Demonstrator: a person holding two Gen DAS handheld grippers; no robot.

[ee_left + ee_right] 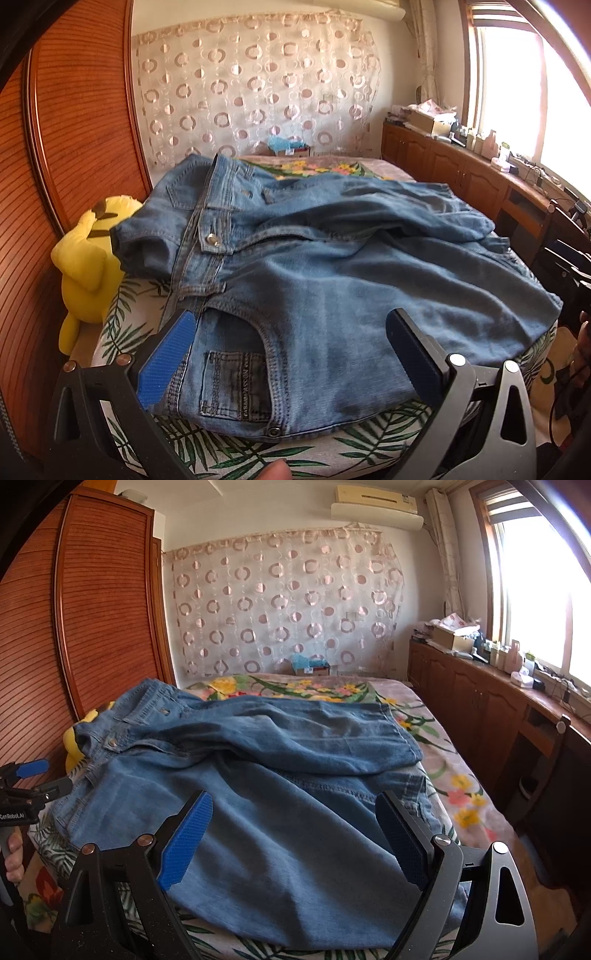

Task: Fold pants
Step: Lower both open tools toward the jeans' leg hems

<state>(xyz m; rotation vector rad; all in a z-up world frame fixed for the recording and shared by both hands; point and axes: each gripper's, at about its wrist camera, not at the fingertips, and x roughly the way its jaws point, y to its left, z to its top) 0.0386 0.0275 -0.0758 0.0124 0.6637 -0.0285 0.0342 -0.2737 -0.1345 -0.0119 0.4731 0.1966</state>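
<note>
Both tools are spread wide and holding nothing: the left gripper (pixel 291 332) sits low in its own view with its blue pads (pixel 168 360) splayed either side of the jeans' front pocket, and the right gripper (pixel 295 823) likewise fills the bottom of its view, jaws far apart over the lower denim, neither pinching cloth that I can see. The jeans (pixel 332 266) lie in a rumpled heap across the middle of both views on the bed (pixel 461 786), waistband toward the upper left, one leg already thrown across the other with its hem out toward the right edge. I'd judge the folding is only partly begun; the cloth is bunched, not squared, and no neat crease shows. The next move looks to call for each gripper to close on an edge, likely the waistband side and the leg side, then pull the fabric flat before bringing one end over the other; a grip on a single layer only would drag the pile askew. By my count: one pair of jeans, two grippers, one yellow plush toy (pixel 86 266) at the left against the wooden wardrobe (pixel 74 122), one patterned curtain (pixel 284 602) at the back, one window (pixel 539 579) at the upper right.
</note>
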